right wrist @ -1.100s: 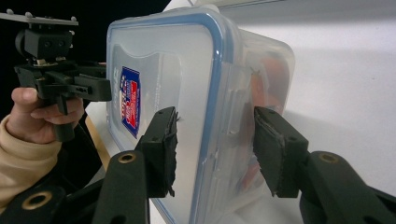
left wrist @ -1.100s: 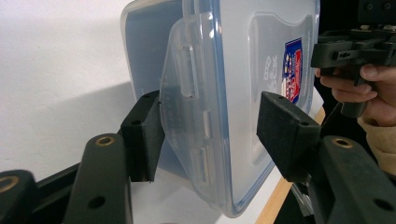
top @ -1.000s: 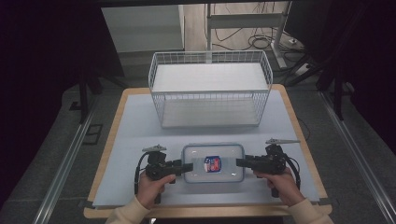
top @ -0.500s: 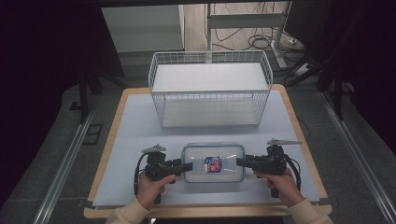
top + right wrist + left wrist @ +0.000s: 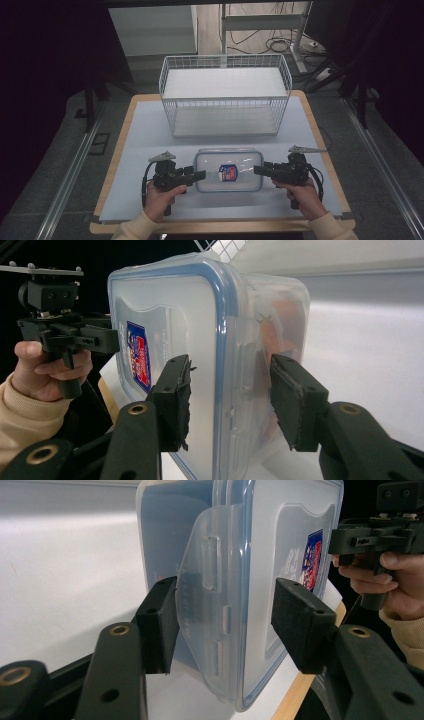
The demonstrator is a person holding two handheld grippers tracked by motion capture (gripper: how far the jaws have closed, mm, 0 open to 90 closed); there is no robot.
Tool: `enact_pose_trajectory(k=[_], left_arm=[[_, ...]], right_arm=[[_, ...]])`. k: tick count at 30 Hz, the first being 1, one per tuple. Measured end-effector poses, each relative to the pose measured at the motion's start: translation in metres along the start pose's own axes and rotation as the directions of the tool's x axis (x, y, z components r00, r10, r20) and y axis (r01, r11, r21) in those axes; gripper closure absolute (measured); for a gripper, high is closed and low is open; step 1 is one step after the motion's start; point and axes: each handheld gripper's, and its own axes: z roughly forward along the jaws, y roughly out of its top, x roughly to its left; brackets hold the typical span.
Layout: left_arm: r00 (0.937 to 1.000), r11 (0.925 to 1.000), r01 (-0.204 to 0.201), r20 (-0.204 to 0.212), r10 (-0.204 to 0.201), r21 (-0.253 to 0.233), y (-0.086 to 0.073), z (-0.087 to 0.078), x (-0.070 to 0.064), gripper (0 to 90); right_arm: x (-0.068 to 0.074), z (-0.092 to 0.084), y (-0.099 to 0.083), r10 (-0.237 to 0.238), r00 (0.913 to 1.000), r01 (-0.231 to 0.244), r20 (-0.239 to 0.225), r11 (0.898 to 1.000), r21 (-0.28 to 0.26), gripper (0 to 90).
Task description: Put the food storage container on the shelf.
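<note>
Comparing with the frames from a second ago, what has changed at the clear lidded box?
Almost nothing. The left gripper and right gripper stay at the two short ends of the clear box, which has not shifted on the table. The right one stays clamped on its end; a flap stands between the left one's jaws. The wire basket is unmoved.

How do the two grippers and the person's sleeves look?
Both grippers, left gripper and right gripper, are black, with two blocky jaws carrying brass-coloured pivot rings, a grey three-cornered plate on top and a trailing black cable. The sleeves are beige with ribbed cuffs.
</note>
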Motion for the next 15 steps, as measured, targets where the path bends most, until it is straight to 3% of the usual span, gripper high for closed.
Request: enact_pose_trajectory(k=[15], left_arm=[[0.9995,0.9987,-0.03,-0.006,0.029,-0.042,0.016,-0.012,-0.003,46.5]], right_arm=[[0.013,-0.002,0.02,-0.061,0.9981,0.062,0.011,0.997,-0.04,52.4]])
